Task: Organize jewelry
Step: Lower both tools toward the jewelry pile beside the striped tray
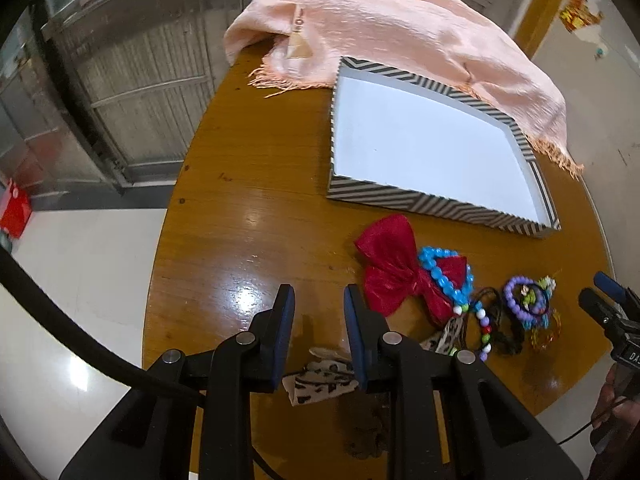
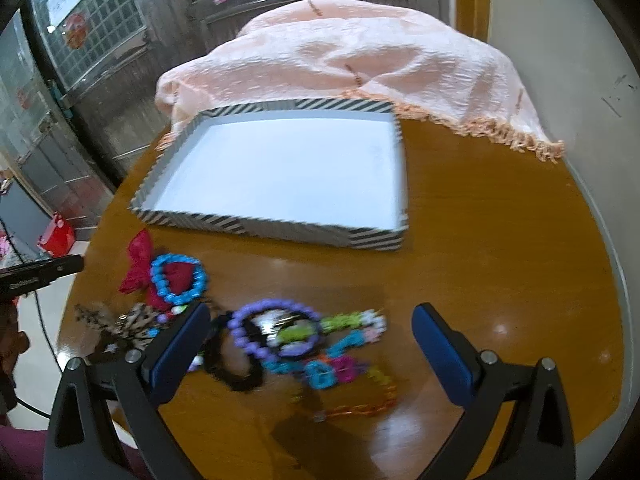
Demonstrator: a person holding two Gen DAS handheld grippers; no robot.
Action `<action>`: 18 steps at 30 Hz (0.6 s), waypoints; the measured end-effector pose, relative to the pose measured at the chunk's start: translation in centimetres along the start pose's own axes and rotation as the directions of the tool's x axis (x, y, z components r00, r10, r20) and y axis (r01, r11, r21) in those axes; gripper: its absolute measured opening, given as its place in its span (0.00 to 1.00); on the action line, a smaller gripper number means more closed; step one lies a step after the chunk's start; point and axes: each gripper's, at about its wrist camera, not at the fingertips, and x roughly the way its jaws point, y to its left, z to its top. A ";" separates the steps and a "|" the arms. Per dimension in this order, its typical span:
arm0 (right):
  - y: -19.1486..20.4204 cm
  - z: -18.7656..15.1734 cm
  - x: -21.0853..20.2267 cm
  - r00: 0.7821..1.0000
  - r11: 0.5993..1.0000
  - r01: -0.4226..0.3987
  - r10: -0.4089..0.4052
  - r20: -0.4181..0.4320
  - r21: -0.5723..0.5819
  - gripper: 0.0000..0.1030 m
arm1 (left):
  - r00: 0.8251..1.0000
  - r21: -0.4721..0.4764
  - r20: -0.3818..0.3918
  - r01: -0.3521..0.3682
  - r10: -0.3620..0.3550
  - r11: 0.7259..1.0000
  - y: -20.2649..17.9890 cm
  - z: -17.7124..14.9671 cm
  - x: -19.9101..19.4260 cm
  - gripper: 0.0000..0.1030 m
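Right hand-held gripper (image 2: 312, 344) gapes wide above the jewelry pile (image 2: 280, 340); striped tray (image 2: 264, 229) holds nothing

Tray and jewelry on a table
The tray (image 2: 280, 168) lies behind the jewelry pile (image 2: 256, 332); a scarf (image 2: 360, 60) lies behind the tray.

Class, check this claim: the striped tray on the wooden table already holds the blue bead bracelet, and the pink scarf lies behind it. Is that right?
Not quite. The striped tray holds nothing; the blue bead bracelet lies on the wooden table in front of it, on the red bow, as the right wrist view shows. The pink scarf does lie behind.
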 end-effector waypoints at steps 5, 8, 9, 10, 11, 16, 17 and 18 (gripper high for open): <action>2.2 0.1 0.1 1.000 0.997 0.011 -0.012 -0.006 -0.078 0.99 | 1.000 0.001 -0.010 0.025 -0.025 1.000 0.1 -0.6 -0.1 0.05; 2.8 0.1 0.2 1.000 0.996 -0.007 0.006 -0.010 -0.093 0.99 | 0.999 0.019 -0.010 0.041 -0.041 0.999 -0.1 -1.0 -0.2 0.05; 2.9 0.0 0.2 1.000 0.995 -0.016 0.015 -0.010 -0.098 0.99 | 0.999 0.022 -0.009 0.045 -0.045 0.999 -0.1 -1.1 -0.3 0.05; 2.9 0.1 0.2 1.000 0.995 -0.021 0.020 -0.012 -0.103 0.99 | 0.999 0.023 -0.008 0.048 -0.048 0.999 -0.1 -1.2 -0.3 0.05; 3.0 0.1 0.2 1.000 0.994 -0.022 0.021 -0.014 -0.109 0.99 | 0.998 0.020 -0.010 0.056 -0.055 0.998 0.0 -1.5 -0.3 0.05; 3.3 0.0 0.5 0.999 0.990 -0.046 0.042 -0.029 -0.135 0.97 | 0.995 -0.020 -0.038 0.093 -0.094 0.995 0.9 -2.0 -0.3 0.09; 3.4 0.0 0.5 0.998 0.989 -0.050 0.046 -0.033 -0.141 0.97 | 0.994 -0.030 -0.042 0.100 -0.101 0.995 1.1 -2.1 -0.3 0.10; 3.6 -0.1 0.5 0.998 0.988 -0.049 0.045 -0.033 -0.148 0.97 | 0.993 -0.035 -0.044 0.104 -0.106 0.994 1.2 -2.2 -0.4 0.11</action>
